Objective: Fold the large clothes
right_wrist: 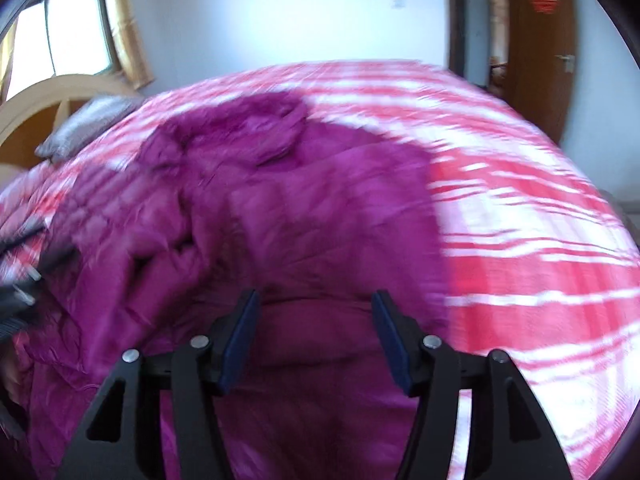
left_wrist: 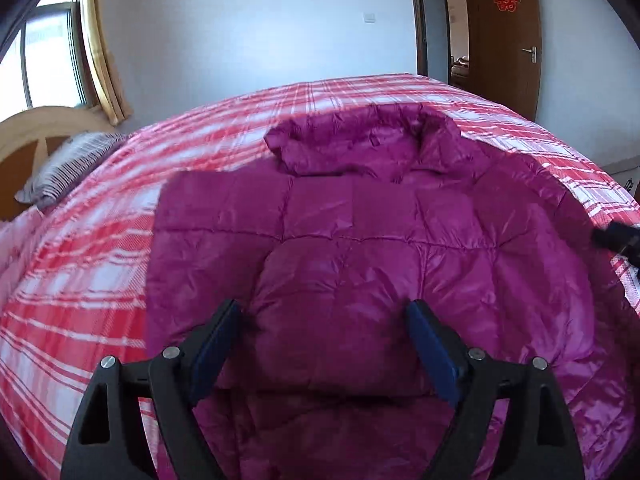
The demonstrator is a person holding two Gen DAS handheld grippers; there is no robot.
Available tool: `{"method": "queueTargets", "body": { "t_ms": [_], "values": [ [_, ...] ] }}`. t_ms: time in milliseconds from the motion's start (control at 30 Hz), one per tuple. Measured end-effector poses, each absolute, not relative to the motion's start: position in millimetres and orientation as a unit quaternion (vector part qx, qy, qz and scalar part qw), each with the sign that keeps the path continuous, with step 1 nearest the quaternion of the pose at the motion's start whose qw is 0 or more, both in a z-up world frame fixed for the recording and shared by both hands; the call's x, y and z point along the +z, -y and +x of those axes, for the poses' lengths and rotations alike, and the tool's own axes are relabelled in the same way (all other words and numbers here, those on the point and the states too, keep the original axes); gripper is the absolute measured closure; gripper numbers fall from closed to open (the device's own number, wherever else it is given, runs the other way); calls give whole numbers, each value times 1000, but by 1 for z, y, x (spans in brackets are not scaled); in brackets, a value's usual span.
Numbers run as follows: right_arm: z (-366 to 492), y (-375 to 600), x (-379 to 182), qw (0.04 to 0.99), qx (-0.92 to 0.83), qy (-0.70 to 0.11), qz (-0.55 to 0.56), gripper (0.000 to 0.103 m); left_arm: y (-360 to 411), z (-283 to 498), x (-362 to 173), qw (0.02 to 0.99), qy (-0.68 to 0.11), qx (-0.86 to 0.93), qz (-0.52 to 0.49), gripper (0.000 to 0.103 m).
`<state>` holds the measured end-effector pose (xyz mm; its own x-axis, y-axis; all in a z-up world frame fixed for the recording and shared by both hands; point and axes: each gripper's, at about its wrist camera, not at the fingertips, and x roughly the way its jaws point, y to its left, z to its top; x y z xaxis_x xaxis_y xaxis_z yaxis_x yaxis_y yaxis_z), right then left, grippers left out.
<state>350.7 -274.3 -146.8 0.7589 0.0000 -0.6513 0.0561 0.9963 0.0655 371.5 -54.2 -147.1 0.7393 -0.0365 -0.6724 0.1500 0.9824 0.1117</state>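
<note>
A magenta quilted down jacket (left_wrist: 360, 240) lies spread on the bed, hood (left_wrist: 360, 144) at the far end, one sleeve folded across its body. My left gripper (left_wrist: 324, 312) is open, its jaws wide apart and empty just above the folded sleeve. My right gripper (right_wrist: 316, 304) is open and empty over the jacket (right_wrist: 280, 220) near its right edge; that view is motion-blurred. The right gripper's tip also shows at the right edge of the left wrist view (left_wrist: 616, 236). The left gripper shows blurred at the left edge of the right wrist view (right_wrist: 24, 292).
The bed has a red and white plaid cover (left_wrist: 80, 264). A striped pillow (left_wrist: 68, 168) and wooden headboard (left_wrist: 36, 132) are at the far left. A window with curtain (left_wrist: 52, 48) and a wooden door (left_wrist: 508, 32) stand behind.
</note>
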Motion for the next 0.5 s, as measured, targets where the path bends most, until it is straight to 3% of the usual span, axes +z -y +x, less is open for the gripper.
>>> {"method": "queueTargets", "body": {
  "t_ms": [200, 300, 400, 500],
  "values": [
    [342, 238, -105, 945, 68, -313, 70, 40, 59, 373, -150, 926, -361, -63, 88, 18],
    [364, 207, -114, 926, 132, -345, 79, 55, 40, 363, -127, 940, -328, -60, 75, 18],
    [383, 190, -134, 922, 122, -364, 50, 55, 15, 363, -102, 955, -289, -34, 65, 18],
    [391, 185, -153, 919, 107, -378, 34, 54, -3, 390, -105, 948, -308, 0, 77, 18]
  ]
}}
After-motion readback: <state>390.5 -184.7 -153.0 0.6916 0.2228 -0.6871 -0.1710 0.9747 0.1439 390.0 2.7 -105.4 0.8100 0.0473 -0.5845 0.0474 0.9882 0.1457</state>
